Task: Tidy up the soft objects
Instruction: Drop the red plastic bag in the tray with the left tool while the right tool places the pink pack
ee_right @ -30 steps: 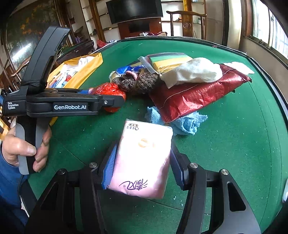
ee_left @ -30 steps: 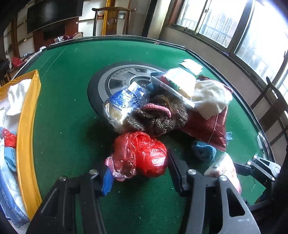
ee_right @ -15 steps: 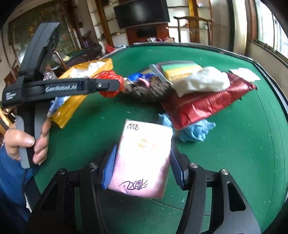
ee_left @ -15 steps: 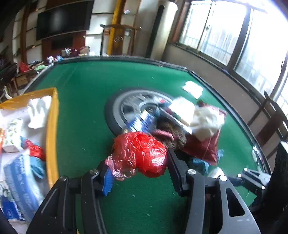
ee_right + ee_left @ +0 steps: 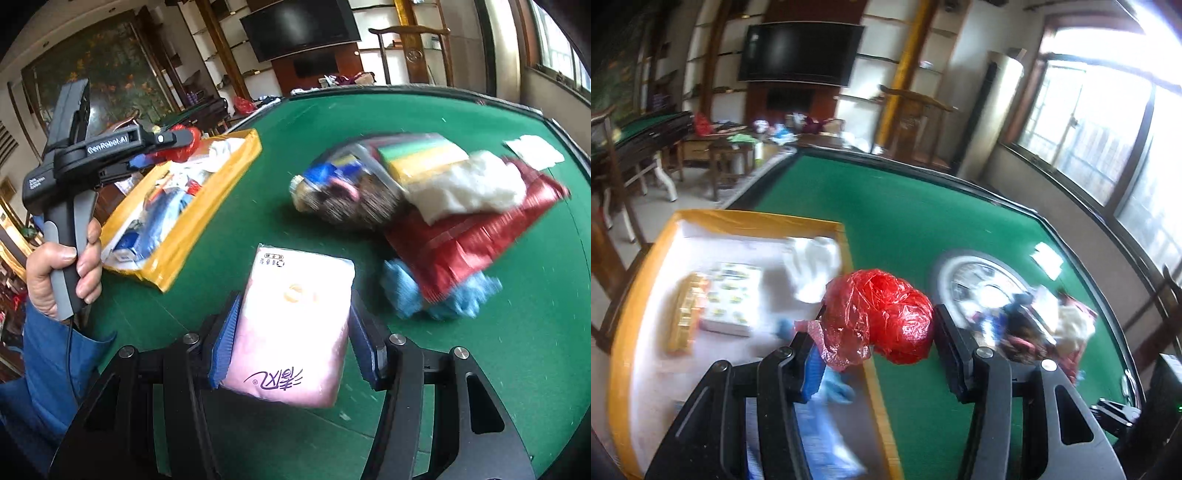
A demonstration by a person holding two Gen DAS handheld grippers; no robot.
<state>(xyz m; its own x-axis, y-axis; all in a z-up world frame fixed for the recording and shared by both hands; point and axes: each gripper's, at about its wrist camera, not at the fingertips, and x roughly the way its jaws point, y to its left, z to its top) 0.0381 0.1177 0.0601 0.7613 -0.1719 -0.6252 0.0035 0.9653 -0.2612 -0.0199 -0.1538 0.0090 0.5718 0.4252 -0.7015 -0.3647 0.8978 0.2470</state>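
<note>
My left gripper (image 5: 877,332) is shut on a crumpled red plastic bag (image 5: 882,314), held in the air above the right rim of the yellow box (image 5: 757,223). From the right wrist view, that left gripper (image 5: 173,146) hangs over the same yellow box (image 5: 218,206). My right gripper (image 5: 291,339) is shut on a pink tissue pack (image 5: 291,325), lifted above the green table (image 5: 517,350). A pile of soft items (image 5: 417,195) lies at the table's middle: a brown knit piece, a white cloth, a red bag, a blue cloth.
The yellow box holds a white cloth (image 5: 812,266), a patterned pack (image 5: 733,299) and blue items. A round dark disc (image 5: 975,280) sits under the pile. A small white packet (image 5: 535,155) lies at the far right. A hand in a blue sleeve (image 5: 59,273) grips the left tool.
My left gripper has lifted the red bag off the table and swung it left, from beside the pile to over the yellow box. My right gripper has risen slightly, still holding the pink pack.
</note>
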